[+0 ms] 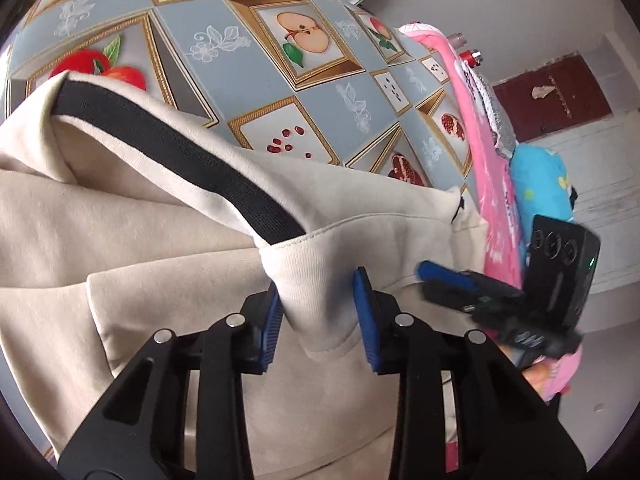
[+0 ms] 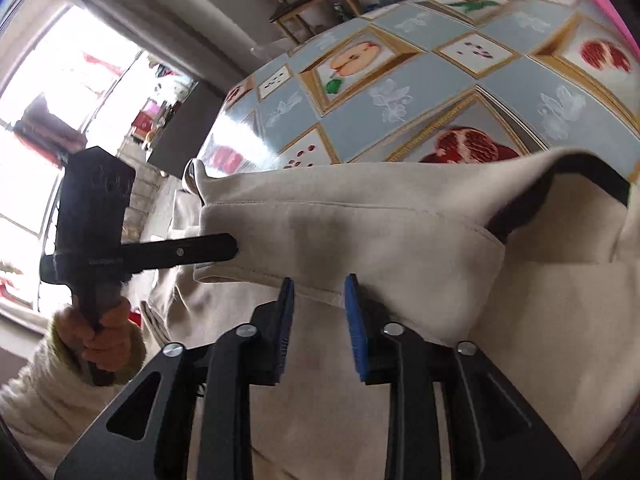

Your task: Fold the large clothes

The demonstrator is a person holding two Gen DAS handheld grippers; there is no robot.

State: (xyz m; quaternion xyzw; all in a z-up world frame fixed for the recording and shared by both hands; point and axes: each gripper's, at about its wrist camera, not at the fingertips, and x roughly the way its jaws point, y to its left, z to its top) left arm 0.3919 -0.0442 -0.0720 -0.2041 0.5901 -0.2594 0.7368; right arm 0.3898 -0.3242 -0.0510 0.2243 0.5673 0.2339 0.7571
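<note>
A cream garment (image 1: 168, 240) with a black stripe (image 1: 176, 152) lies on the fruit-patterned table (image 1: 256, 80). My left gripper (image 1: 320, 312) has its blue pads around a bunched fold of the cream hem, which fills the gap between them. In the right wrist view the same garment (image 2: 360, 224) stretches across the table (image 2: 400, 96). My right gripper (image 2: 318, 312) holds the hem edge between its pads, the jaws partly apart. The right gripper (image 1: 472, 284) shows in the left wrist view at the right; the left gripper (image 2: 224, 248) shows in the right wrist view, clamped on the cloth.
Pink cloth (image 1: 480, 152) and a blue cushion (image 1: 540, 180) lie at the table's right edge. A dark red door (image 1: 556, 96) is behind. A bright window (image 2: 60, 120) and wooden shelves (image 2: 312, 4) stand beyond the table's far side.
</note>
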